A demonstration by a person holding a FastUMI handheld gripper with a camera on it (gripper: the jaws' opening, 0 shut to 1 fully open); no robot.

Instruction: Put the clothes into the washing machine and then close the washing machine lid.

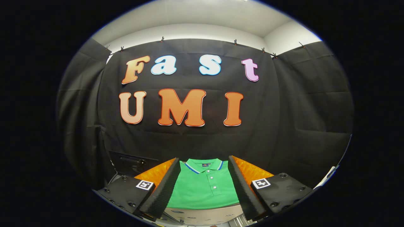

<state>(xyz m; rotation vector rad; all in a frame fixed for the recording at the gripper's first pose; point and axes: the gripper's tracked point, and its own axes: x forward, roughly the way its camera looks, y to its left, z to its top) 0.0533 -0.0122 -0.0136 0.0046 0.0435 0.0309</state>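
Note:
A green polo shirt (pixel 203 187) with a blue-and-white trimmed collar lies folded flat on a pale surface, its collar pointing away from me. My gripper (pixel 204 164) is open and hovers above it, one finger (pixel 164 189) over the shirt's left side and the other over its right side. The fingers do not press on the cloth. A dark box-like thing (pixel 132 162) with a recessed handle stands to the left beyond the shirt, against the wall; I cannot tell whether it is the washing machine.
A pale patterned surface (pixel 202 216) shows below the shirt's near hem. The black cloth wall rises just behind the shirt and wraps both sides. A white edge (pixel 328 176) shows far right.

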